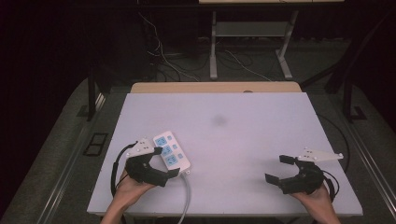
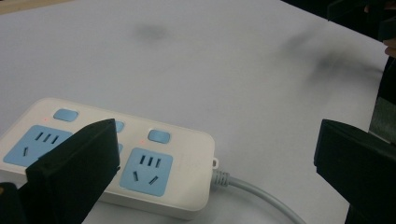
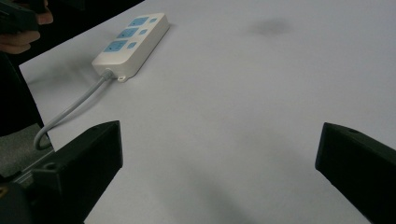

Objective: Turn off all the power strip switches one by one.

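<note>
High view: a white power strip (image 1: 171,150) with three pale-blue sockets lies flat on the near-left part of the white table (image 1: 243,135), its long axis angled away from the person. A grey cable (image 1: 187,196) leaves its near end and runs off the table's near edge. The left gripper (image 1: 167,162) sits just beside the strip at its near end, jaws apart, one jaw over the strip's left edge and the other by the cable outlet; whether either jaw touches the strip cannot be told. The right gripper (image 1: 280,169) rests over the near-right part of the table, well apart from the strip, jaws likewise spread wide with nothing between them.

Left gripper view: the strip (image 2: 154,163) fills the lower left, the left-hand jaw standing in front of its middle socket (small red indicator lights glow beside the blue switch buttons). The cable (image 2: 261,196) exits toward the lower right.

Right gripper view: the strip (image 3: 133,39) lies far off at upper left, its cable (image 3: 70,109) curving toward the table edge; bare tabletop lies between the open jaws.
</note>
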`<action>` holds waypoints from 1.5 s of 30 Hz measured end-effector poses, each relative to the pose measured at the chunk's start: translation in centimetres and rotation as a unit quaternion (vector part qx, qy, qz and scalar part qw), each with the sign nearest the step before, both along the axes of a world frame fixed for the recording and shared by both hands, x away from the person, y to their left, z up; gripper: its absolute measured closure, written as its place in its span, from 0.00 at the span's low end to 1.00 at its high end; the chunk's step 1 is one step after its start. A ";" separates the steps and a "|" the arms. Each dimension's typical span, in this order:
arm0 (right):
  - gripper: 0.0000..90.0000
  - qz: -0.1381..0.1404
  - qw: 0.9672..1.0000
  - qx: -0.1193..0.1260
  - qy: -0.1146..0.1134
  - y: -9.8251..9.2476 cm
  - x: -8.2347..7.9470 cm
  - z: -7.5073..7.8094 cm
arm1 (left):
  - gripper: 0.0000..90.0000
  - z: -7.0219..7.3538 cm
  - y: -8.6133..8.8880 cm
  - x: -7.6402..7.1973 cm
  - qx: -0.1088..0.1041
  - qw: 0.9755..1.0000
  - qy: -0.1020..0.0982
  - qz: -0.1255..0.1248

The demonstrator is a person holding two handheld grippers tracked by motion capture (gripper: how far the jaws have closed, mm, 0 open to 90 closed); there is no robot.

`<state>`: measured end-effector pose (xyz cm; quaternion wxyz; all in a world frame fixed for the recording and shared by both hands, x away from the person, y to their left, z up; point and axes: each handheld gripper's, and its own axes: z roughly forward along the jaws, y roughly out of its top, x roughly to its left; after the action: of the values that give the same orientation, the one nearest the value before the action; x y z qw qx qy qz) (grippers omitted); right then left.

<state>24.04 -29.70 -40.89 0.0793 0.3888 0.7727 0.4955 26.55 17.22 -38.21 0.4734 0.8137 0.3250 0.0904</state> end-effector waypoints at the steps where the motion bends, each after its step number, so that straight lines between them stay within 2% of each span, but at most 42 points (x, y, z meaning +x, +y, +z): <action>1: 0.01 0.000 1.000 0.000 0.000 0.0 0.0 0.0 | 0.00 0.1 0.0 0.1 0.003 1.000 0.002 -0.001; 6: 0.01 0.000 1.000 0.000 0.001 0.0 0.0 0.0 | 0.00 0.5 -0.3 1.0 0.017 1.000 0.011 -0.013; 22: 0.01 0.001 1.000 -0.001 0.001 0.0 0.0 0.0 | 0.00 1.2 -1.7 2.6 0.045 0.998 0.019 -0.032; 36: 0.01 0.001 1.000 -0.002 0.001 0.0 0.0 0.0 | 0.00 1.0 -2.1 4.2 0.060 0.997 0.033 -0.033; 45: 0.01 0.002 1.000 -0.002 0.001 0.0 0.0 -0.1 | 0.00 1.0 -2.5 5.1 0.078 0.995 0.043 -0.039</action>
<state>24.01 -29.72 -40.95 0.0781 0.3878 0.7745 0.4937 31.65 14.70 -37.20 0.3975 0.8631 0.3055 0.0615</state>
